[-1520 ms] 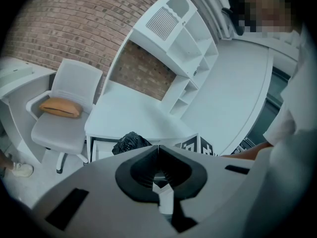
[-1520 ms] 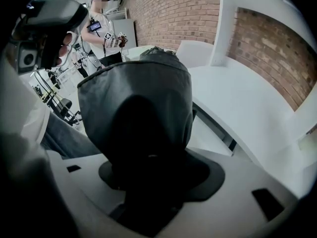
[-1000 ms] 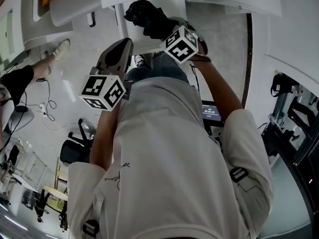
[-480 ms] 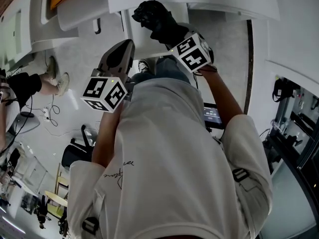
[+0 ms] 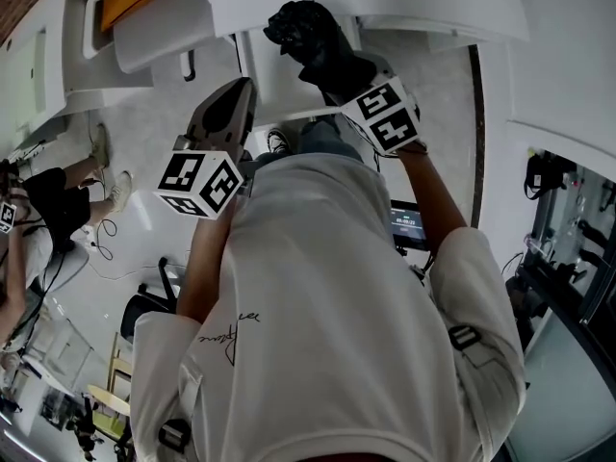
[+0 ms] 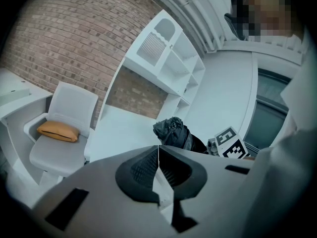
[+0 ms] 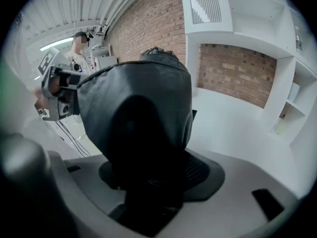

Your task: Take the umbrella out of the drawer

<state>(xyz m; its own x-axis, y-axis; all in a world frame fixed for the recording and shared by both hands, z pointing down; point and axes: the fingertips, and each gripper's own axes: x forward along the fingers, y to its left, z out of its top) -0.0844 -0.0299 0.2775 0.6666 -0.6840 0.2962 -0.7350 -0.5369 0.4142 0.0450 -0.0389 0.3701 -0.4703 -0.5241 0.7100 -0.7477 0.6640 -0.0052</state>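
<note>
R tool [image 7: 148, 182] is clamped on the folded black umbrella [image 7: 138, 108]. In the right gripper view the fabric bundle fills most of the frame and covers both jaws, so only dark pads show at its base & the grip pt itself is hidden. In the head view the umbrella is up in the air at top centre, in front of a white counter [image 5: 423, 3]; can't pick out the drawer in any view. The umbrella's handle and tip aren't visible, just crumpled cloth.

L tool [image 6: 158, 157] is closed w/ nothing in it: in the left gripper view the two ribbed pads meet in a thin line. It is held left of the R tool and lower in the head view, apart from the umbrella.

Far left: a white chair [image 6: 64, 133] w/ an orange cushion [image 6: 58, 131] on the seat, partly cut off in the head view. Brick wall [image 6: 74, 38] & white shelf unit [image 6: 168, 58] behind. The holder's white shirt [image 5: 327, 306] blocks most of the head view, incl. the legs & floor below. Another person [image 7: 81, 48] stands far off at left, small & hard to make out.
</note>
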